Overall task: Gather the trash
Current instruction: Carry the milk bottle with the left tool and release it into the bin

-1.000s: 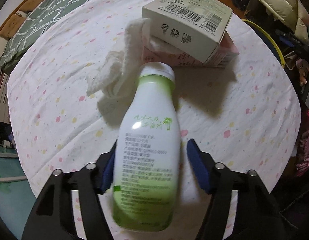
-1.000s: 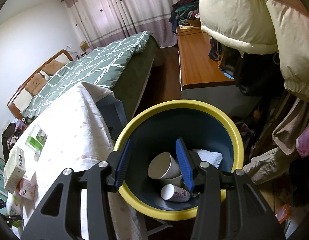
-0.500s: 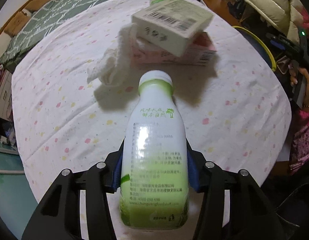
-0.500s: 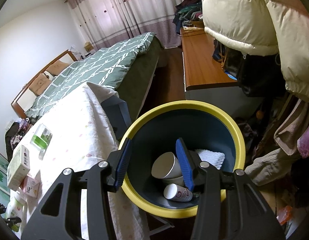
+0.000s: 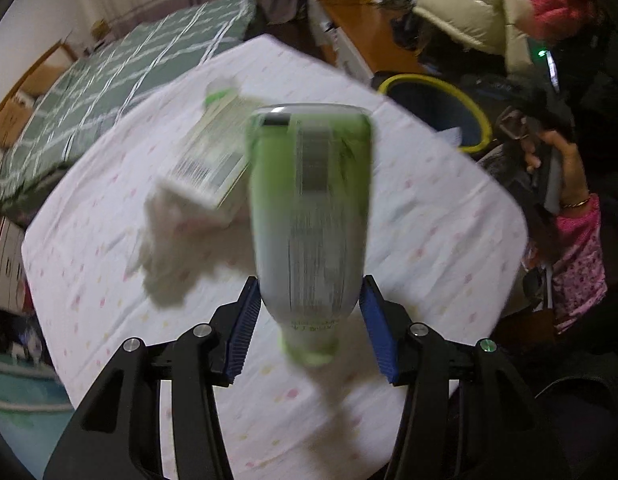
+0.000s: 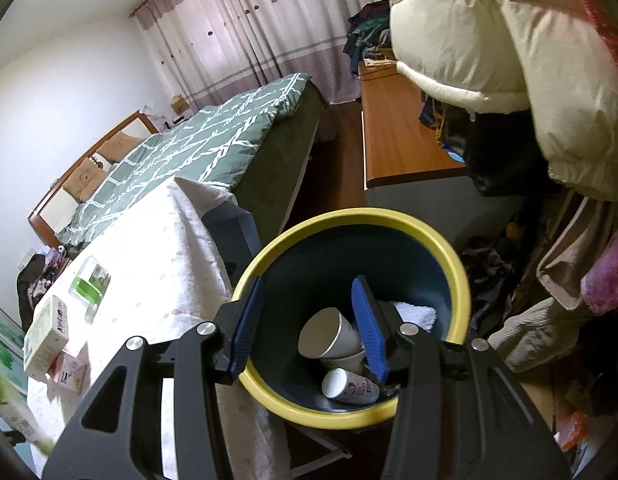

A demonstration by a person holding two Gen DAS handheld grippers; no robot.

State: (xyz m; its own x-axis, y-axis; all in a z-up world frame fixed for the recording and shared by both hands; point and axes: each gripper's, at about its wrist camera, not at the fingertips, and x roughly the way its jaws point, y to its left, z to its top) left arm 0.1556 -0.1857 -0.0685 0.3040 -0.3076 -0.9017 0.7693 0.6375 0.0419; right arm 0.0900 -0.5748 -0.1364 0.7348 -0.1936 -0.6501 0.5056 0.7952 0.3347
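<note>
1. Motion blur smears the bottle [image 5: 309,216], leaving its label unreadable.
2. The box [image 5: 207,168] behind it is blurred too.
3. In the right wrist view, the bin [image 6: 461,276] has its near rim hidden behind the gripper [image 6: 309,328].

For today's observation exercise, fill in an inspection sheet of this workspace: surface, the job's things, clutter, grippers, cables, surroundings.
Surface: table under a white cloth with pastel dots.
Job's things: green-and-white bottle, blurred, cap end toward the camera; yellow-rimmed bin beside the table holds paper cups and something white.
Clutter: pale carton lying on a pink box; crumpled tissue; a second, clear green-banded container.
Grippers: left gripper clamps the bottle between its pads; right gripper hovers open over the bin, holding nothing.
Cables: nothing seen.
Surroundings: bed with green checked quilt, curtains, wooden desk, hanging cream jacket.
</note>
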